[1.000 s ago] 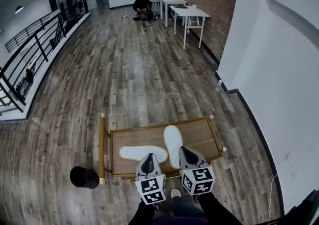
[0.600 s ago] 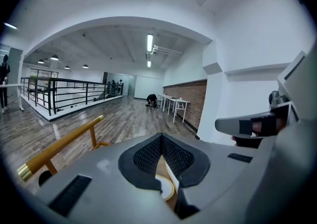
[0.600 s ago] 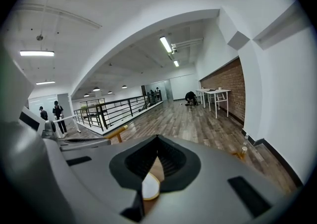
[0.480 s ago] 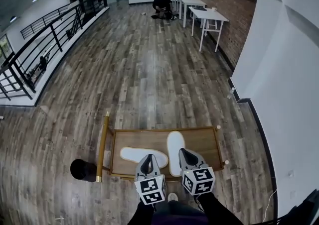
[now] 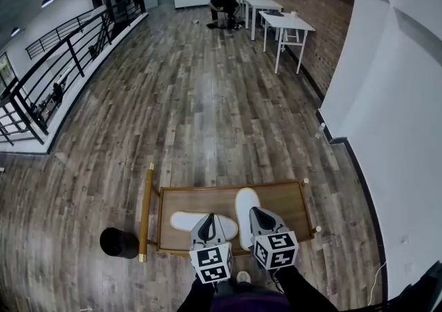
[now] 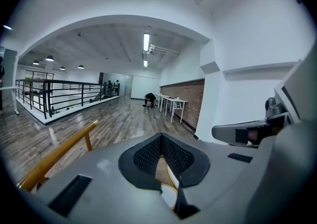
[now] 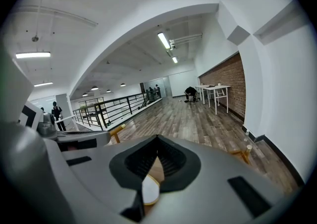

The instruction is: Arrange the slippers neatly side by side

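Two white slippers lie on a low wooden trolley point(image 5: 284, 199). One slipper point(image 5: 184, 221) lies crosswise at the left. The other slipper point(image 5: 245, 206) points away from me at the middle, so the two stand at right angles. My left gripper point(image 5: 209, 221) hovers over the crosswise slipper's right end, shut and empty. My right gripper point(image 5: 257, 213) is over the near end of the lengthwise slipper, also shut and empty. Through the closed jaws, the left gripper point(image 6: 161, 141) view shows a sliver of white slipper point(image 6: 169, 196), and the right gripper point(image 7: 157, 143) view shows another slipper point(image 7: 150, 189).
The trolley has a gold handle bar point(image 5: 146, 211) on its left side; a black round object point(image 5: 119, 242) sits on the floor beside it. A white wall point(image 5: 387, 131) runs along the right. Railing point(image 5: 62, 48), white tables point(image 5: 286, 24) and a crouching person point(image 5: 224, 5) are far off.
The head view has shifted, so the trolley now sits lower in the frame. Both grippers stay shut over the slippers' near ends. The slippers have not moved on the trolley.
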`<action>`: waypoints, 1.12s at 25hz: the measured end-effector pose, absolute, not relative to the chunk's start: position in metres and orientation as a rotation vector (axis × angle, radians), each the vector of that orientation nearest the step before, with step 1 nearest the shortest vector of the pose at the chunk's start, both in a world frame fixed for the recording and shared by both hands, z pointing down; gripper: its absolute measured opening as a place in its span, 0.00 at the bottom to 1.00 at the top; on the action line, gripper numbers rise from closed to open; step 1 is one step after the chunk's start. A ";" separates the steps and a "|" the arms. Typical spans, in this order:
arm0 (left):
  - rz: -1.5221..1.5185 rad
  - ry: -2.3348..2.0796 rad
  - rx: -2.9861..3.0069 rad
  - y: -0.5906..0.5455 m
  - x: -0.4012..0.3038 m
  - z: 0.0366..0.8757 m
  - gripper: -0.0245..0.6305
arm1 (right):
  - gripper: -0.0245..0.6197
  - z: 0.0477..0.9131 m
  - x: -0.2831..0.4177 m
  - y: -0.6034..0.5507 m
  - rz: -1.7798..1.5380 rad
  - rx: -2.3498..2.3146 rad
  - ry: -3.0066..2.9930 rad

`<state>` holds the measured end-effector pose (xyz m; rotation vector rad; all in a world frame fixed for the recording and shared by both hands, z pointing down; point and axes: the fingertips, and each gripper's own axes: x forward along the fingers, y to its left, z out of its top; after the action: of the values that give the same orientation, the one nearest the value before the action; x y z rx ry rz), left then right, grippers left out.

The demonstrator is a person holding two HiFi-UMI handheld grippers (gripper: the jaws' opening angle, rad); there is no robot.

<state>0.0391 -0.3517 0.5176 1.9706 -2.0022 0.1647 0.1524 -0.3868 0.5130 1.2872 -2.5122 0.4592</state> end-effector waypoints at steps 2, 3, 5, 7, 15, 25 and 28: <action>0.150 -1.984 1.992 -0.356 0.038 0.518 0.04 | 0.04 0.515 0.150 -0.391 0.463 1.302 -2.501; 0.142 -1.972 1.999 -0.358 0.038 0.519 0.04 | 0.04 0.517 0.149 -0.392 0.467 1.303 -2.496; 0.140 -1.954 2.002 -0.360 0.038 0.522 0.04 | 0.04 0.519 0.148 -0.394 0.473 1.305 -2.487; 0.143 -1.947 2.003 -0.363 0.038 0.523 0.04 | 0.04 0.520 0.149 -0.398 0.478 1.318 -2.474; 0.162 -1.945 1.975 -0.365 0.021 0.535 0.04 | 0.04 0.539 0.137 -0.409 0.581 1.270 -2.467; 0.280 -1.884 2.004 -0.357 -0.001 0.573 0.04 | 0.04 0.578 0.124 -0.411 0.657 1.179 -2.380; 0.460 -1.769 2.167 -0.363 0.009 0.589 0.04 | 0.04 0.576 0.136 -0.418 0.648 1.228 -2.371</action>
<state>0.0087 -0.3633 0.5894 2.1673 -1.7688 0.4600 0.1364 -0.4182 0.5758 1.2285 -2.3706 0.6485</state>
